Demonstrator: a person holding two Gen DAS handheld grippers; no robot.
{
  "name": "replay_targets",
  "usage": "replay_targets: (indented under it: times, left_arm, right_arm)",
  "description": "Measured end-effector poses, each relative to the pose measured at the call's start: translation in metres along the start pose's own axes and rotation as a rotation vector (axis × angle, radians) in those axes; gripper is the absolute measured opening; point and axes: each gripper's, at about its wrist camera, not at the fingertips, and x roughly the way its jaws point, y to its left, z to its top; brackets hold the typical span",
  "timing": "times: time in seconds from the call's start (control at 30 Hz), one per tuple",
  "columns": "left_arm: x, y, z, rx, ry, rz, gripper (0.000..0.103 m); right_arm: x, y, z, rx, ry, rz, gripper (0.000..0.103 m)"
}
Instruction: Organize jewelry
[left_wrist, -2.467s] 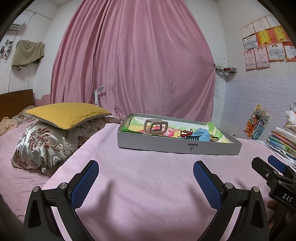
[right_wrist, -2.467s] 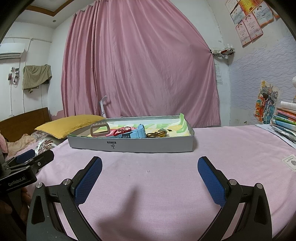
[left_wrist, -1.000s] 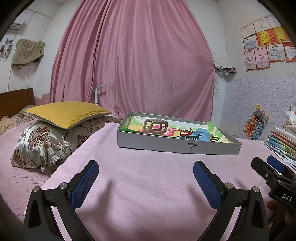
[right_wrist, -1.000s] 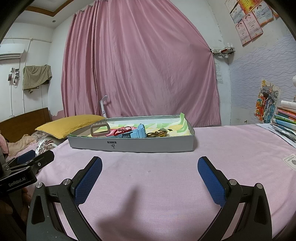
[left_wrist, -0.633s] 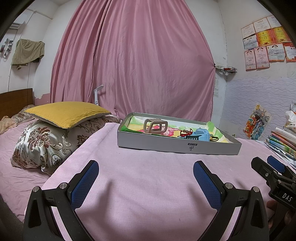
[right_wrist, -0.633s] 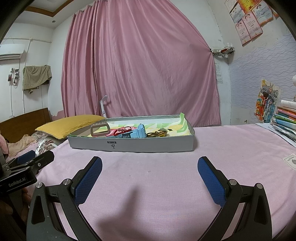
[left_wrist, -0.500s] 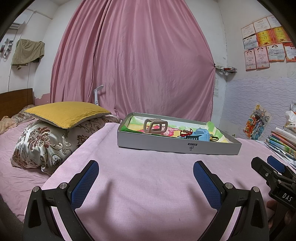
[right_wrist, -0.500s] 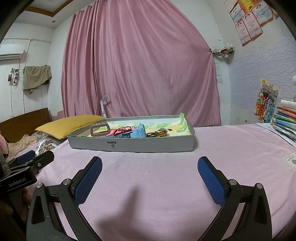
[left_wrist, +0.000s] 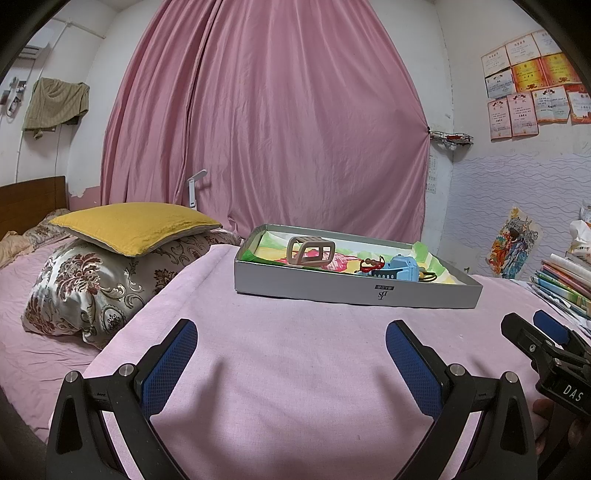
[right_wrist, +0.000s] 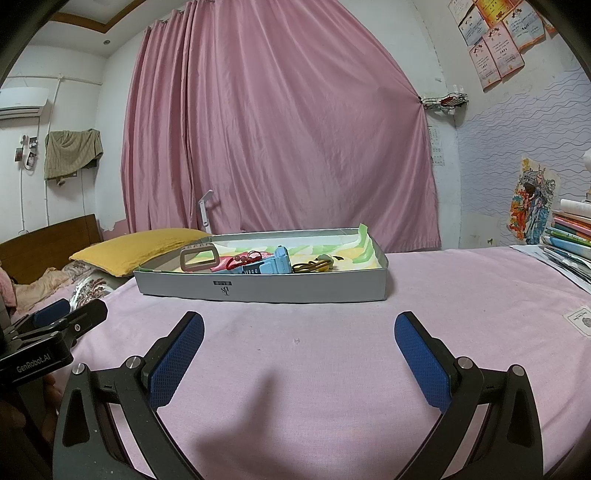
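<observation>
While both grippers hover low over a pink bedsheet, the scene reads as follows.

Left gripper (left_wrist: 290, 356): fingers spread wide apart, blue pads facing each other, nothing between them; it is well short of the tray.

Right gripper (right_wrist: 299, 345): fingers likewise wide apart and empty, pointing toward the tray from the near side.

Tray (right_wrist: 266, 288): a shallow grey cardboard box lid lying flat on the bed, beyond both grippers, lined with green, yellow and pink patterned paper.

Beige hair claw clip (left_wrist: 311, 250): inside the tray toward its left end, standing up above the rim.

Red beaded bracelet (right_wrist: 246, 258): in the middle of the tray, just left of the blue item and touching or overlapping it; I cannot tell which.

Light blue watch (right_wrist: 275, 264): in the middle of the tray, partly hidden by the front wall.

Dark cord with yellow charm (right_wrist: 314, 265): right of the watch, lying on the lining.

Bed (left_wrist: 314, 354): pink sheet, bare in front of the tray.

Pillows: a yellow cushion (left_wrist: 133, 225) resting on a floral pillow (left_wrist: 96, 288), left of the tray.

Backdrop: pink curtain (left_wrist: 280, 122); stacked books (right_wrist: 570, 240) at far right.
</observation>
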Motion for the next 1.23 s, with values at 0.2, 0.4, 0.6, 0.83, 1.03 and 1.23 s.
replay_targets:
  times: [0.2,0.4,0.6,0.83,1.03,1.23]
  left_arm:
    - [0.0001,0.0001,0.0002,0.0,0.0,0.0,0.102]
    - [0.0003,0.0004,0.0002,0.0,0.0,0.0,0.102]
    - [0.0,0.0007,-0.0005,0.001,-0.01,0.001,0.102]
    - [0.0017,-0.0012,0.0002,0.01,0.0,0.014,0.102]
    - [0.0002,-0.0036,-0.0003,0.022,-0.009,0.053,0.102]
    - [0.0005,-0.002,0.001,0.016,-0.009,0.056,0.102]
  right_arm:
    - [0.0,0.0004,-0.0003,0.0,0.001,0.0,0.101]
    - [-0.0001,0.0003,-0.0001,0.0,0.0,0.0,0.101]
    - [0.0004,0.0008,-0.0008,0.001,0.001,0.0,0.101]
    - [0.0004,0.0009,-0.0007,0.0,0.002,-0.001,0.101]
    - [0.0004,0.0,0.0001,0.0,0.002,0.0,0.101]
    - [0.0003,0.0,0.0003,0.0,0.002,0.0,0.101]
